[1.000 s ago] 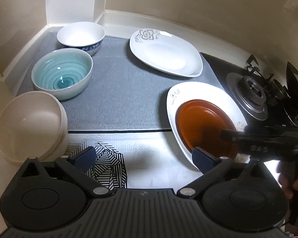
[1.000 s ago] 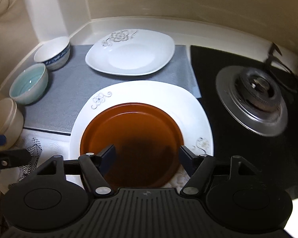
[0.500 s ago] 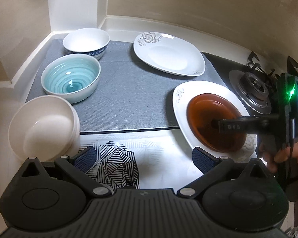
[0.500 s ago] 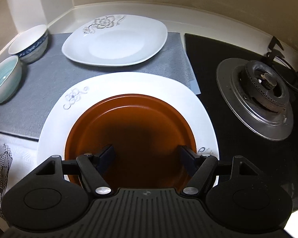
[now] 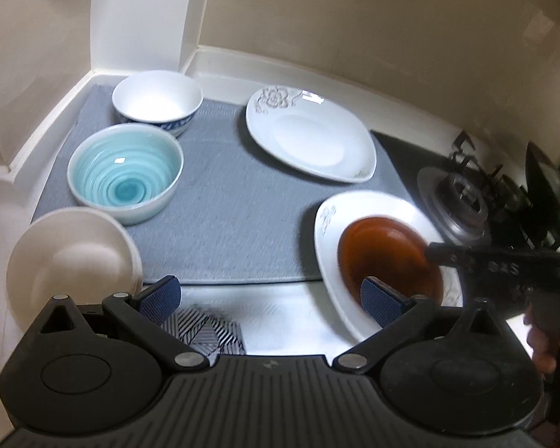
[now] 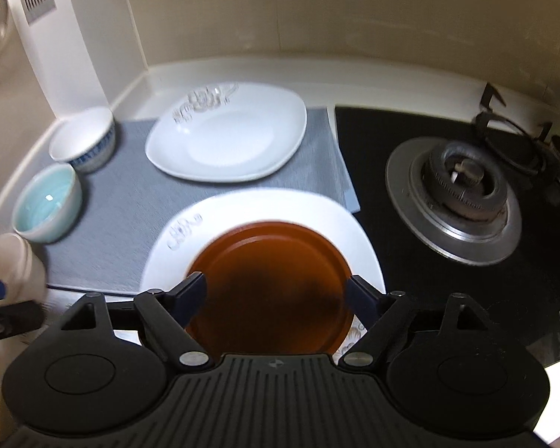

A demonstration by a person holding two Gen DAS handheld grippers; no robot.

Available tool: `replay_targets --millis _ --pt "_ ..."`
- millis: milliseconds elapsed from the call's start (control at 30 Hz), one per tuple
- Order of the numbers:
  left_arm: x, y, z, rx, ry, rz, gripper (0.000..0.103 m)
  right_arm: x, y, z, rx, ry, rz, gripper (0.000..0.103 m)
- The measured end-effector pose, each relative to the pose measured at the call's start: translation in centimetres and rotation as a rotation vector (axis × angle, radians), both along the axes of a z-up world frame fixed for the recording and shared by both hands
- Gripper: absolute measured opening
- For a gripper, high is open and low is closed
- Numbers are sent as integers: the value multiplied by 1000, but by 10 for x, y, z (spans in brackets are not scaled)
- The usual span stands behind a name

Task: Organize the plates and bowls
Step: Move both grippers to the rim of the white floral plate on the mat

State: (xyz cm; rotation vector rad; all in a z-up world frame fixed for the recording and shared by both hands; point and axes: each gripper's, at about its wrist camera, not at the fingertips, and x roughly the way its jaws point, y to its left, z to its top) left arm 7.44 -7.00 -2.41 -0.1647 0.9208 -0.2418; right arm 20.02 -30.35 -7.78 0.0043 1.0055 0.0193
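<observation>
Left-wrist view: three bowls point(image 5: 125, 173) sit unstacked at left, my left gripper point(image 5: 268, 298) empty, jaws wide. One white plate point(image 5: 310, 138) waits alone. Brown plate point(image 6: 270, 283) is stacked at right; my right gripper point(image 6: 276, 295) jaws opening, releasing it.

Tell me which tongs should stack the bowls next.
Left, probably. The left tongs hang open right beside the cream bowl, with the teal bowl just beyond. The right tongs, opening with nothing gripped, are over the brown plate, farther from the bowls.
</observation>
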Motion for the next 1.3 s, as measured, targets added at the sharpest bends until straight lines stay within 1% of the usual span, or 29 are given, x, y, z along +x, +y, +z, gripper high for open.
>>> replay_targets --millis 100,200,300,433,600,867,1067,1200,1300 --pt "14 1 11 -65 -10 25 103 5 -5 20 32 -29 -26 88" --pt "30 -3 18 -85 -24 72 103 17 -10 35 65 -66 -25 90" --pt "44 -9 18 -90 -36 111 103 35 -12 37 70 -86 19 91" --pt "63 -21 8 -102 -5 150 103 64 -19 33 85 -76 56 91" --pt "86 -36 -3 -102 13 181 103 97 -32 22 90 -61 75 91" --pt "133 -51 -22 -91 51 258 103 141 -47 -2 147 -30 79 91" --pt "169 -51 -36 -77 70 330 103 167 -53 -26 190 -1 67 91" --pt "202 -50 -49 -53 76 350 103 182 -53 -46 227 27 67 91" --pt "225 -48 -61 -46 92 359 103 194 -48 -59 230 45 83 91"
